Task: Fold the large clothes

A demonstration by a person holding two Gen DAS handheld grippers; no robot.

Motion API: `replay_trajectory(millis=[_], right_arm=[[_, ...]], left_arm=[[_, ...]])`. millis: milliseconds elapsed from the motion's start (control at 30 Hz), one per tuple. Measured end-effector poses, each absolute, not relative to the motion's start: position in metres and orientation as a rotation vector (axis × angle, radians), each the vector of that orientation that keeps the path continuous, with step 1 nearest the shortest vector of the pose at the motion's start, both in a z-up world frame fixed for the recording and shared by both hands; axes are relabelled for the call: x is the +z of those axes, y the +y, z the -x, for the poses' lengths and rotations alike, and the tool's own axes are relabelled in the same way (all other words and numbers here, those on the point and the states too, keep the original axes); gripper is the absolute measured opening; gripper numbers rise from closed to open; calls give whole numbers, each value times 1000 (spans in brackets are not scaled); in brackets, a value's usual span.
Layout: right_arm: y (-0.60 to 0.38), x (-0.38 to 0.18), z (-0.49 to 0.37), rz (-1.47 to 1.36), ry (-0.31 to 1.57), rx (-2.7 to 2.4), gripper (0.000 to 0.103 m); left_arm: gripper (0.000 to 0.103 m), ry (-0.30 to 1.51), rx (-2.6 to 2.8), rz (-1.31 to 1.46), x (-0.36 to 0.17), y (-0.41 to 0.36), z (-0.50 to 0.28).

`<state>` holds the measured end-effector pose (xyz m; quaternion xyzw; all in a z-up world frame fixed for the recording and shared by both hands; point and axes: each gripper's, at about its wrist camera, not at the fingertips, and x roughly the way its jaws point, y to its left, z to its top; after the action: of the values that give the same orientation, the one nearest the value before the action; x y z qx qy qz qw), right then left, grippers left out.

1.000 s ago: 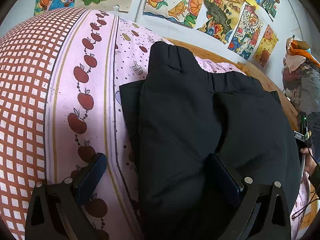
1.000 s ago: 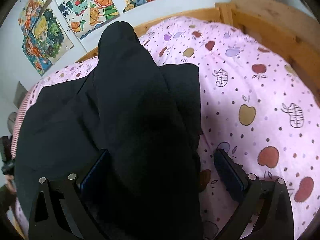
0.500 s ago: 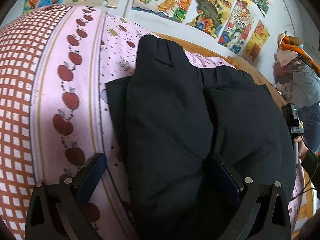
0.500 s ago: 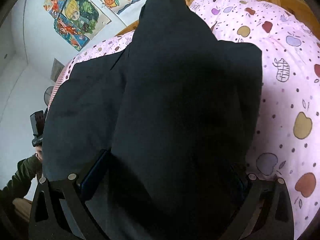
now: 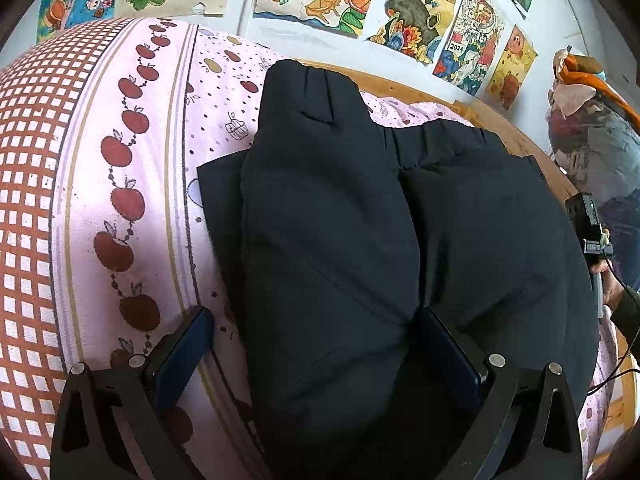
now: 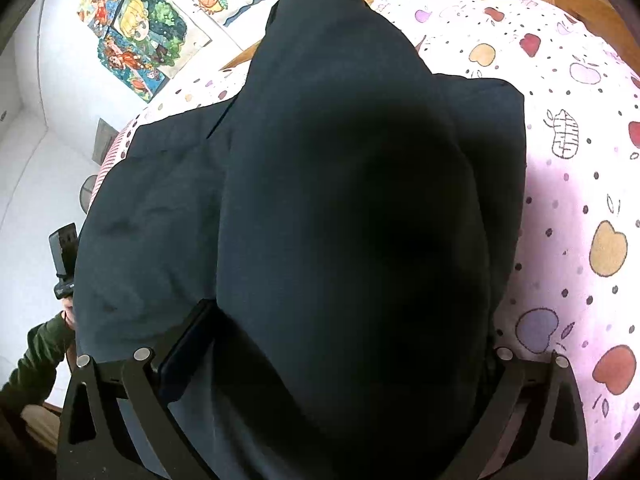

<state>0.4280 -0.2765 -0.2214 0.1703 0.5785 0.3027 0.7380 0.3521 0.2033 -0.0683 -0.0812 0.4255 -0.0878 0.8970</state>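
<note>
A large black padded jacket [image 5: 360,220] lies on a pink apple-print bed sheet [image 5: 120,200], both sleeves folded in over its body. My left gripper [image 5: 316,344] is open, its jaws wide apart on either side of the left sleeve; the right pad [image 5: 448,352] presses into the fabric. In the right wrist view the jacket [image 6: 340,200] bulges up close to the camera. My right gripper [image 6: 340,344] is open around the right sleeve. Its left pad [image 6: 184,352] shows; its right pad is hidden by cloth.
A wooden bed frame [image 5: 520,140] runs along the far side under a wall of colourful posters [image 5: 400,8]. A checked red blanket [image 5: 28,160] covers the left of the bed. A pile of clothes [image 5: 592,128] stands at the right. The other hand-held unit [image 6: 64,256] shows at the left edge.
The right gripper has moved in over the jacket, and the sleeve now fills its view and covers its right pad. The left gripper has shifted slightly; its jaws stay wide.
</note>
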Motion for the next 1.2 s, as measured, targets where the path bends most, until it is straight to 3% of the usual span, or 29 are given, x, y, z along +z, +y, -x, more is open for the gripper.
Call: replay_trajectory(millis=[733,1200], right_arm=[[-297,-228,-415,-384,1200,645,102],[-286,-218,-414,-347,1233,590,102]], left_arm=[[99,923,-180,51,-69,174,-360],[72,915,-164,-59,-60,145,-358]])
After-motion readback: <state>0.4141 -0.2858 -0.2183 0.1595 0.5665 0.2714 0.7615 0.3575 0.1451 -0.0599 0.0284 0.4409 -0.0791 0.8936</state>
